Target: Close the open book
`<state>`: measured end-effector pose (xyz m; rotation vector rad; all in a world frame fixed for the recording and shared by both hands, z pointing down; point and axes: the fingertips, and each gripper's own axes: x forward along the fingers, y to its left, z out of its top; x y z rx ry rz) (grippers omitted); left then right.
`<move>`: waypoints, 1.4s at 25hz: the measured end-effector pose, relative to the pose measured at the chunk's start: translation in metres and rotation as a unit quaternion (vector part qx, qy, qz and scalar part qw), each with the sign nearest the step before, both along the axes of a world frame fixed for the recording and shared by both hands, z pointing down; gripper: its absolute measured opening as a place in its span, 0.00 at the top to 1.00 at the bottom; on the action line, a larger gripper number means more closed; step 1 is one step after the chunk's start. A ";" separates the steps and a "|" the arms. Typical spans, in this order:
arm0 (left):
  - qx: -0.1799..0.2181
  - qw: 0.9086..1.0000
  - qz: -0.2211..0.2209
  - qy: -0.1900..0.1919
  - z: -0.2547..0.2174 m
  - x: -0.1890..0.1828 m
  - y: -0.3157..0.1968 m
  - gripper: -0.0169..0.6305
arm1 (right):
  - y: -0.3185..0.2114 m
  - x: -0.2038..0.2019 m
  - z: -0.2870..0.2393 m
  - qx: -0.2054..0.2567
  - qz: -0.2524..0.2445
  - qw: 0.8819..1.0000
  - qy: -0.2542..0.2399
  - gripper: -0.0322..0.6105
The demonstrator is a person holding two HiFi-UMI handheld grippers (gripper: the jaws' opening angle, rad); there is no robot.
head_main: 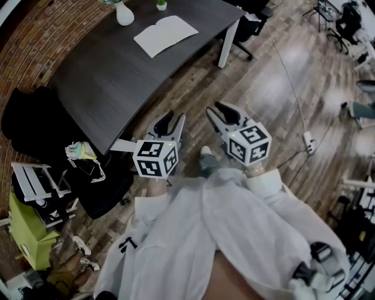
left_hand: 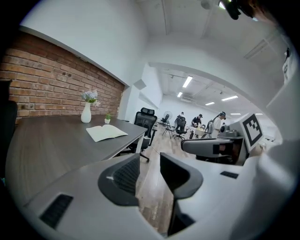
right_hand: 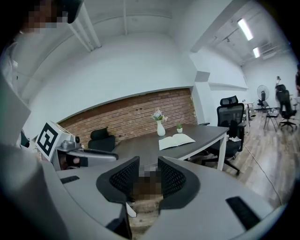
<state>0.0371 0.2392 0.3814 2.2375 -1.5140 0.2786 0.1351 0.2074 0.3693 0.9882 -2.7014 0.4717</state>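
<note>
Two grippers are hovering over the wooden floor, short of the desk. The left gripper is showing a narrow gap between its jaws, with nothing in it. The right gripper is likewise slightly parted and empty.

The open book is lying pages up near the desk's far end, well apart from both.

Likely risks: a jaw tip snagging one page and creasing it, or a wide sweep knocking the white vase near the book.

The desk's near corner is sitting just ahead of the left gripper. A cable is trailing across the floor on the right, and the floor between is lying open.
</note>
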 end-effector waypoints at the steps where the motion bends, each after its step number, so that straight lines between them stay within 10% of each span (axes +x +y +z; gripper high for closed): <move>1: 0.001 1.000 0.000 0.000 -0.001 0.001 -0.013 0.79 | -0.014 -0.001 -0.001 0.001 -0.005 1.000 -0.001 0.79; 35: -0.004 1.000 -0.026 0.008 0.010 -0.017 -0.280 0.79 | -0.251 -0.015 0.035 -0.063 -0.022 0.997 -0.025 0.79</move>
